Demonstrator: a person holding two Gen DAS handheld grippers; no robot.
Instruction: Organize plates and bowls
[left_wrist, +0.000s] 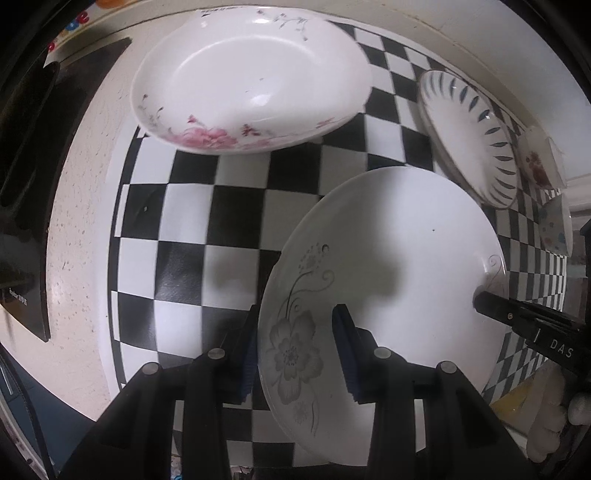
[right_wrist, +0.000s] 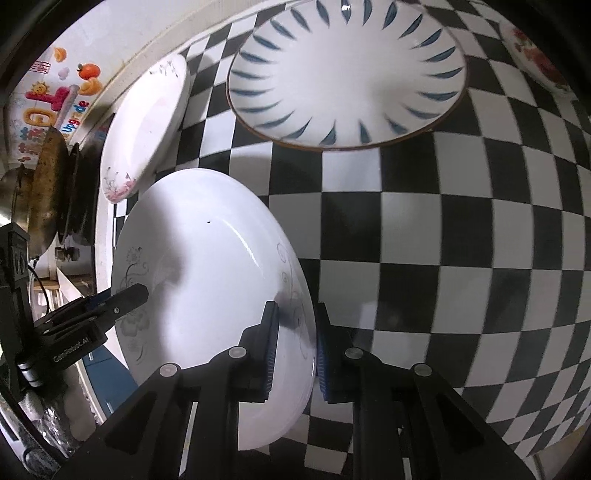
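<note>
A: Which step is shown?

B: I hold the grey-flower plate (left_wrist: 388, 280) over the checkered mat (left_wrist: 192, 218); left gripper (left_wrist: 295, 354) and right gripper (right_wrist: 293, 350) each straddle its rim, jaws part-open, contact uncertain.

A: Next?

B: Probably stacking it onto the blue-petal plate (right_wrist: 347, 74), kept level.

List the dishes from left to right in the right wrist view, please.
Pink-flower plate → grey-flower plate, held at both edges → blue-striped plate → red-flower bowl at the far right.
</note>
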